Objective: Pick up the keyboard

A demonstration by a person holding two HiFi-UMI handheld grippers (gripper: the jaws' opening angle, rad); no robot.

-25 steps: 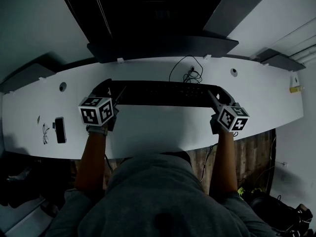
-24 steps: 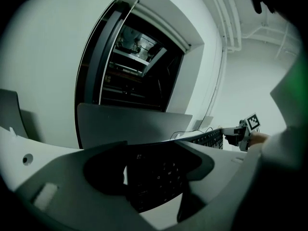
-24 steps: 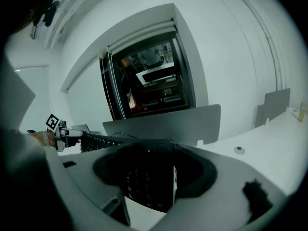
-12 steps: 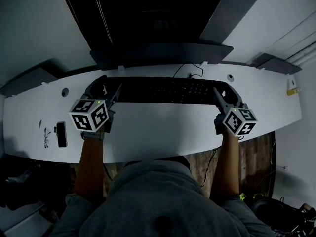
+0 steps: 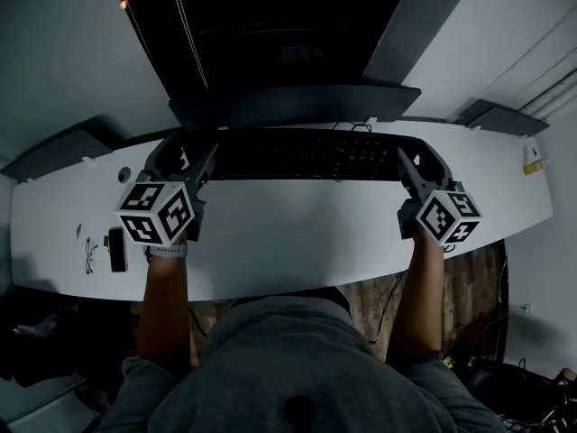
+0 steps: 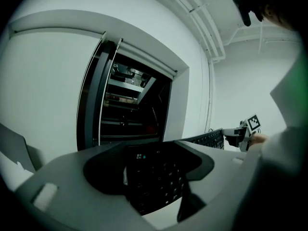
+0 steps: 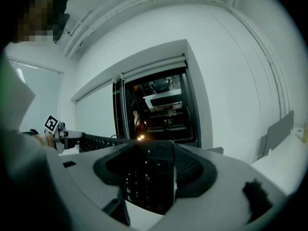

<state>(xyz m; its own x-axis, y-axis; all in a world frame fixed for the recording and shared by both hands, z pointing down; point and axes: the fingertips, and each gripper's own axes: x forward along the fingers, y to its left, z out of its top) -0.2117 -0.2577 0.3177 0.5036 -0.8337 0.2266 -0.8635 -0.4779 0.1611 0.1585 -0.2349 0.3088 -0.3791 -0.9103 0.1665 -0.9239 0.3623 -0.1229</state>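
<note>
Long black keyboard (image 5: 306, 156) spans upper centre of head view, above far edge of white desk (image 5: 297, 233). Left gripper (image 5: 183, 159) jaws closed on its left end; right gripper (image 5: 419, 162) jaws closed on its right end

Keyboard (image 5: 311, 156) between left gripper (image 5: 185, 158), right gripper (image 5: 417, 162), over desk (image 5: 297, 233); phone (image 5: 116, 249) perhaps leftward.
</note>
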